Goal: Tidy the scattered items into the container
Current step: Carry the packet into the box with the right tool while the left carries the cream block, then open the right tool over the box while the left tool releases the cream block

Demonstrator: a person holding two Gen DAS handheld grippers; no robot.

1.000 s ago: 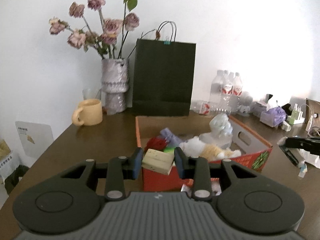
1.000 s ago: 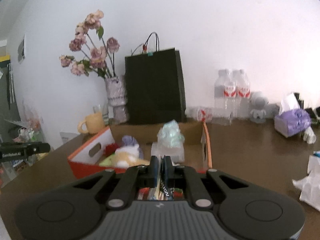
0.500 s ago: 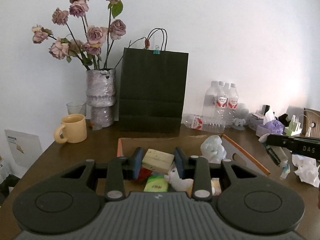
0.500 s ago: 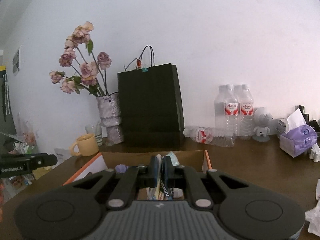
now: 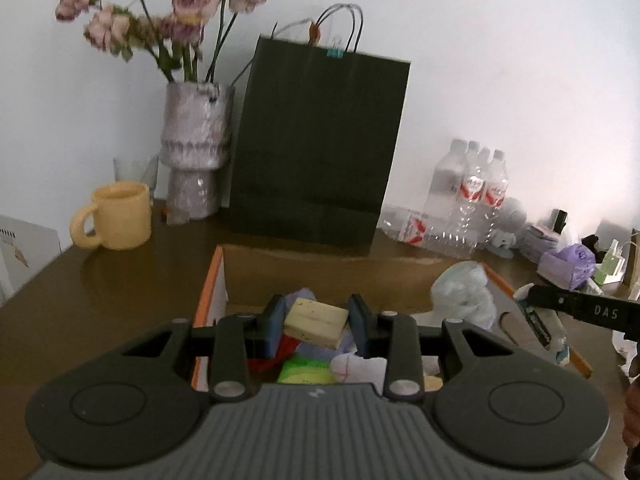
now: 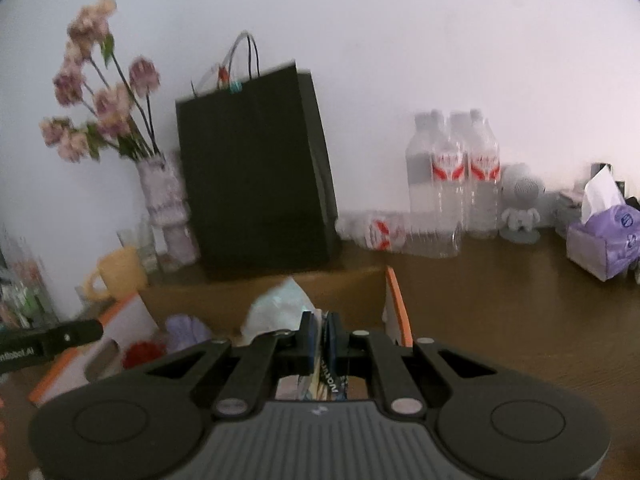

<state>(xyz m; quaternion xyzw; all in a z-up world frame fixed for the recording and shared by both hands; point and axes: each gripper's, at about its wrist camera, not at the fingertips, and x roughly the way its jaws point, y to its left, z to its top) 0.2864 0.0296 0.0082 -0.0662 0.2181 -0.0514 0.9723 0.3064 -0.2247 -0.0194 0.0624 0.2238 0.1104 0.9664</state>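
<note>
Left gripper [image 5: 316, 322] clamps the pale block [image 5: 316, 322] above the box [image 5: 320, 276].

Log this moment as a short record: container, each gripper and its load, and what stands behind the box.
container: cardboard box with orange rim, already holding soft toys and a crumpled bag
left gripper: shut on a pale block, above the box
right gripper: shut on a thin printed packet, above the box
behind box: black paper bag, vase of flowers, yellow mug, water bottles
</note>
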